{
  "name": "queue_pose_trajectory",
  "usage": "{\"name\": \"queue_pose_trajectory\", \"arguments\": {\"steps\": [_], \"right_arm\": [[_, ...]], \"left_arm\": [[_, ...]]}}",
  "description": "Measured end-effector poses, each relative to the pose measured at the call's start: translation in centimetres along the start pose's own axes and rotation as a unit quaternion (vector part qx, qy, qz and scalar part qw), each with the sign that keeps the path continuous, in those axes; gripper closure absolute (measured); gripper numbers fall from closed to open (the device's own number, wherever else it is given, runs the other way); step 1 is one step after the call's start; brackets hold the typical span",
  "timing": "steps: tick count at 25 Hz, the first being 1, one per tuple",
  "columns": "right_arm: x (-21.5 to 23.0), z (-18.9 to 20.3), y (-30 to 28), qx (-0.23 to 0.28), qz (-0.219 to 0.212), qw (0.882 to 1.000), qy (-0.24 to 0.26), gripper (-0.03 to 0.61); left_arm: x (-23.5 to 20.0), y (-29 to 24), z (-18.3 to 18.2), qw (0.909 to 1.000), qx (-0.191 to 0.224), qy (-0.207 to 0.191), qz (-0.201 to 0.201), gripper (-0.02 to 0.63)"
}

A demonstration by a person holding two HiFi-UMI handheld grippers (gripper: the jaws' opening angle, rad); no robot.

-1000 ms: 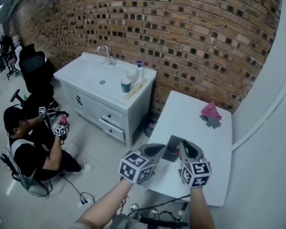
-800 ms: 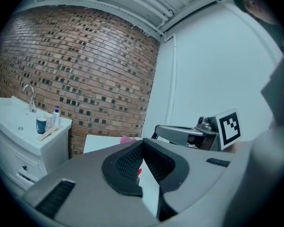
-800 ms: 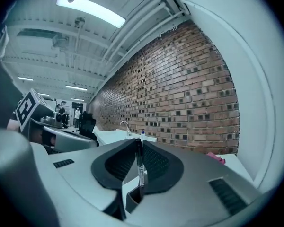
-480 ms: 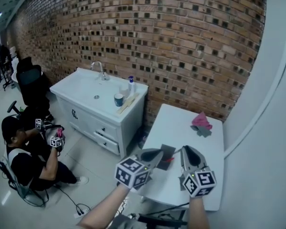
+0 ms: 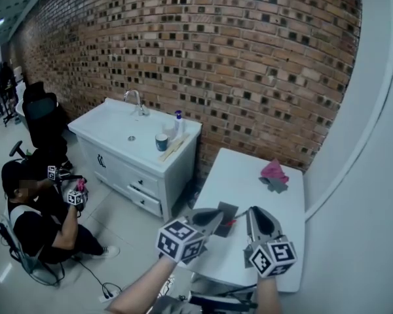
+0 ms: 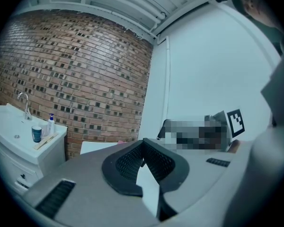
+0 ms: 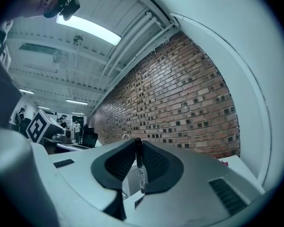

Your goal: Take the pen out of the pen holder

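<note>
Pen [image 7: 139,167]: black, upright betw the jaws of the right gripper [image 7: 138,144], which are clamped on it near their tips. Pen holder [image 5: 226,209], dark grey, sits on the white table [image 5: 249,175] toward its 6 o'clock edge, at approx 9 o'clock of the right gripper; a red bit beside it, possibly another pen. Left gripper [image 6: 142,144]: jaws meet at the tips, nothing betw them, just at 8 o'clock of the holder. Pink cloth [image 5: 273,171] at the table's 1 o'clock end. Vanity w/ sink [image 5: 128,126] at 10 o'clock, seated person [image 5: 33,218] at 9
</note>
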State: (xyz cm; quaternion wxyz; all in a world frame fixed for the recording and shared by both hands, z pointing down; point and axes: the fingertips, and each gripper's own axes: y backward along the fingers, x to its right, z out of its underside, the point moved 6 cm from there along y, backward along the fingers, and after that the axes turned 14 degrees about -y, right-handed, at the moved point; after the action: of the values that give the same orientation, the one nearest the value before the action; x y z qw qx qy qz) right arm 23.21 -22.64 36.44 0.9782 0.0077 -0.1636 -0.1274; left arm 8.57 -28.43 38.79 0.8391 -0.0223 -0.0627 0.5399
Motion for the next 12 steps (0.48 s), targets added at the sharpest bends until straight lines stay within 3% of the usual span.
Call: {"name": "queue_pose_trajectory", "arguments": {"steps": [12], "right_arm": [[0.04,-0.39,0.33,0.002,0.000,1.000,-0.001,0.526]], "left_arm": [[0.72,-0.21,-0.12,1.0000,-0.001,-0.001,-0.002,0.612]]}}
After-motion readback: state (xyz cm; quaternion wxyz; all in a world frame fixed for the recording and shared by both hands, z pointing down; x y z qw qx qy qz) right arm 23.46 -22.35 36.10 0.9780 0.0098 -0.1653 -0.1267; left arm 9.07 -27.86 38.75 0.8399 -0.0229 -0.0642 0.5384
